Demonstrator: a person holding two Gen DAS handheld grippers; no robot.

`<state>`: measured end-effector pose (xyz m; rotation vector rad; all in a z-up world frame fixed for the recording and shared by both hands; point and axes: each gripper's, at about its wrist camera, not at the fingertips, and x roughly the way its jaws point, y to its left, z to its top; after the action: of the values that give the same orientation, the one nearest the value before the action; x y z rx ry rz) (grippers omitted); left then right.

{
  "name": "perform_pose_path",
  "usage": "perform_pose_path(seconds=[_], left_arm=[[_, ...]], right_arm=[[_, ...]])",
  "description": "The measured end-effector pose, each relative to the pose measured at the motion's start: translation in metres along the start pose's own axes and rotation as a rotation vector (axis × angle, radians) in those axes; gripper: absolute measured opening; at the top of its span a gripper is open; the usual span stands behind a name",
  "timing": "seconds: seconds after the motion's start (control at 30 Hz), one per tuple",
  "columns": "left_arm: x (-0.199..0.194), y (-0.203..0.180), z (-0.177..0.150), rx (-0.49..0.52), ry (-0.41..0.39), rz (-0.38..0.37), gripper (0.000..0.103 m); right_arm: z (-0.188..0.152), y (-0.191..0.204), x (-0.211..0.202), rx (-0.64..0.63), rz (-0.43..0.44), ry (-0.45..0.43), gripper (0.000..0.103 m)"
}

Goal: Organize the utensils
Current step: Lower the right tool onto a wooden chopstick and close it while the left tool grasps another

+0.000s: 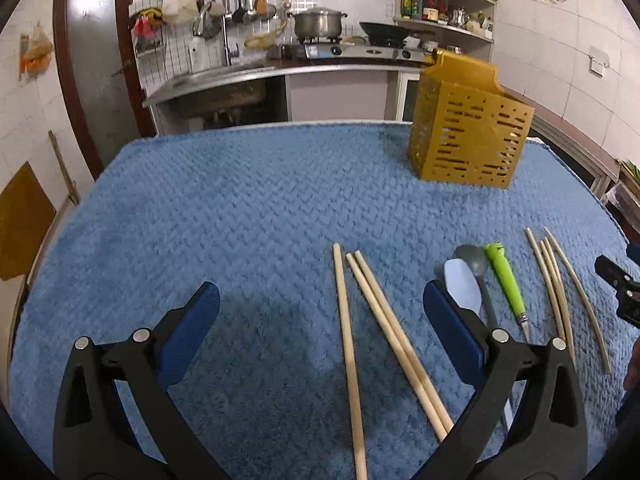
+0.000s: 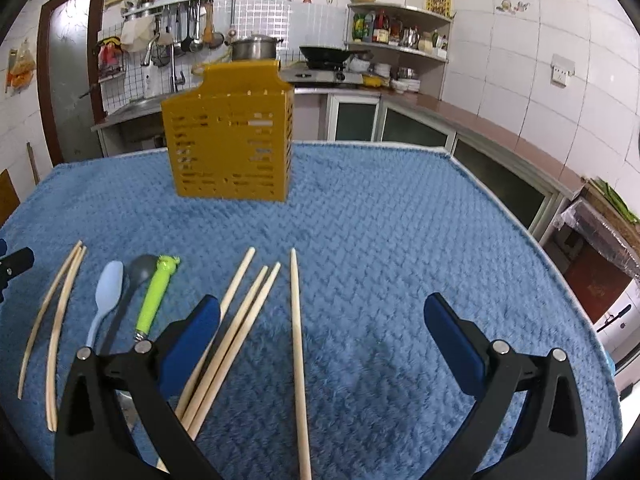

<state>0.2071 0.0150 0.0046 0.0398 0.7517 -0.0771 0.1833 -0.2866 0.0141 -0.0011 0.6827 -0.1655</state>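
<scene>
Left claw: I am holding my left claw point(image 1: 320, 300) spread wide above the blue cloth, gripping nothing; both blue pads point(image 1: 192, 328) are hanging apart with bare cloth between them.
Right claw: my right claw point(image 2: 320, 304) is also standing wide open and empty, hovering over the near part of the counter.
Counter: I am looking at a counter point(image 1: 240, 208) covered by a quilted blue cloth, with a kitchen sink and stove behind it.
Holder: a yellow slotted utensil holder point(image 2: 232, 140) is standing upright at the far side of the cloth, well apart from the loose utensils.
Thick chopsticks: in the left view, three thick wooden chopsticks point(image 1: 380, 340) are lying between my left claw's fingers, one by itself and two touching side by side.
Thin chopsticks: a group of thin pale chopsticks point(image 2: 248, 340) is lying beside my right claw's left finger, with a single one point(image 2: 298, 360) lying apart between the fingers.
Spoons: a light blue spoon point(image 2: 106, 296) and a grey spoon point(image 2: 138, 276) are lying side by side, bowls pointing away from me.
Knife: a green-handled small knife point(image 2: 154, 296) is lying just beside the grey spoon, its blade pointing toward me.
Placement: all utensils are lying flat on the cloth, none in the holder.
</scene>
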Motion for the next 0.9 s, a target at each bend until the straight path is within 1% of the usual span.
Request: perform_pose_path(seconds=[0.03,0.1,0.17,0.23,0.3,0.33,0.4,0.43,0.47,0.6,0.63,0.7,0.83,0.87,0.9], left_arm=[[0.003,0.001,-0.001,-0.002,0.011,-0.006,0.093],[0.01,0.002,-0.003,-0.004,0.039,-0.021,0.088],[0.018,0.004,-0.006,-0.009,0.067,-0.033,0.086],[0.025,0.004,-0.008,-0.011,0.086,-0.043,0.078],[0.03,0.004,-0.009,-0.009,0.102,-0.047,0.071],[0.032,0.004,-0.009,-0.01,0.111,-0.05,0.067],[0.036,0.003,-0.009,-0.007,0.127,-0.055,0.063],[0.039,0.002,-0.009,0.0,0.137,-0.053,0.059],[0.042,0.001,-0.009,0.008,0.146,-0.051,0.057],[0.051,-0.003,-0.007,0.024,0.188,-0.049,0.044],[0.054,-0.004,-0.006,0.03,0.198,-0.045,0.041],[0.059,-0.004,-0.005,0.034,0.216,-0.038,0.038],[0.065,-0.007,0.002,0.049,0.226,-0.033,0.033],[0.067,-0.007,0.003,0.047,0.232,-0.033,0.032],[0.069,-0.007,0.004,0.046,0.235,-0.03,0.032]], right_arm=[[-0.001,0.001,0.003,0.0,-0.002,0.008,0.099],[-0.003,0.001,0.012,0.01,0.008,0.035,0.099],[-0.005,0.001,0.02,0.019,0.015,0.054,0.098],[-0.006,0.002,0.028,0.016,0.02,0.075,0.089],[-0.006,0.003,0.036,0.012,0.028,0.105,0.071],[-0.006,0.003,0.039,0.011,0.033,0.117,0.068],[-0.006,0.004,0.044,0.01,0.04,0.137,0.061],[-0.006,0.005,0.047,0.008,0.042,0.147,0.059],[-0.006,0.006,0.05,0.005,0.045,0.156,0.053],[-0.004,0.011,0.057,-0.012,0.061,0.184,0.041],[-0.001,0.012,0.06,-0.012,0.069,0.193,0.041],[0.002,0.011,0.068,-0.004,0.077,0.213,0.032],[0.006,0.009,0.078,-0.004,0.096,0.233,0.025],[0.006,0.009,0.078,-0.009,0.098,0.233,0.021],[0.007,0.01,0.079,-0.015,0.099,0.232,0.021]])
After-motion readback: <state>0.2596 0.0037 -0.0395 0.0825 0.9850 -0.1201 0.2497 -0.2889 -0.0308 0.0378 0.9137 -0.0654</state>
